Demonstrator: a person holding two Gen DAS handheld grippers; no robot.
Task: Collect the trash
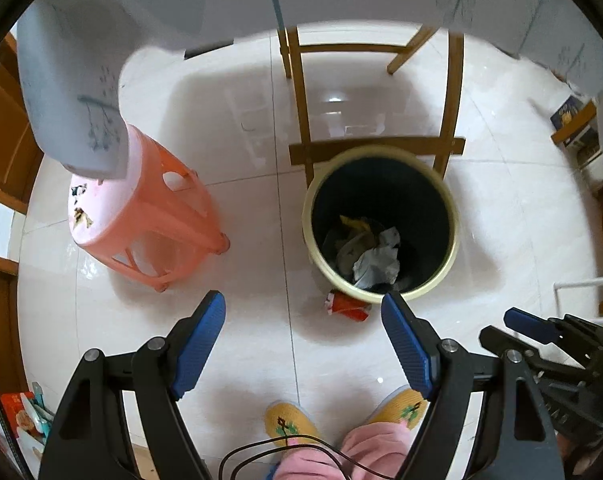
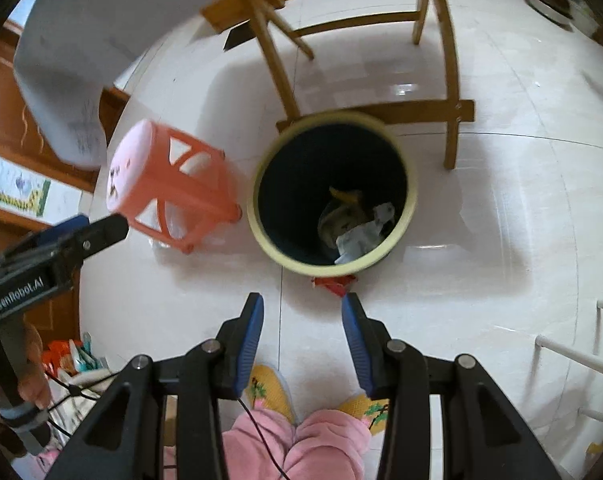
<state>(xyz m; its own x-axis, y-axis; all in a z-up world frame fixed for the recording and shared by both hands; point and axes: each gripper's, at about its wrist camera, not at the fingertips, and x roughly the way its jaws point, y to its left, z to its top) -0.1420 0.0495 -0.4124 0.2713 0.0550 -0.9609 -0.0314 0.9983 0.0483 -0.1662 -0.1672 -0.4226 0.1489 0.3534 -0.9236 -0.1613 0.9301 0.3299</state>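
A round bin (image 1: 455, 216) with a cream rim and dark inside stands on the tiled floor; it holds crumpled paper (image 1: 375, 262) and a yellow scrap. A red wrapper (image 1: 347, 307) lies on the floor against the bin's near side; it also shows in the right wrist view (image 2: 333, 284). My left gripper (image 1: 303, 310) is open and empty, held above the floor just short of the wrapper. My right gripper (image 2: 303, 310) is open and empty, above the floor near the wrapper and the bin (image 2: 411, 204). The right gripper's fingers (image 1: 529, 324) show at the right edge of the left wrist view.
A pink plastic stool (image 1: 149, 216) stands left of the bin, with small scraps on its seat. A wooden chair frame (image 1: 377, 148) stands behind the bin. A white tablecloth (image 1: 73, 92) hangs at upper left. The person's yellow slippers (image 1: 289, 426) are below the grippers. A white rack (image 2: 573, 356) is right.
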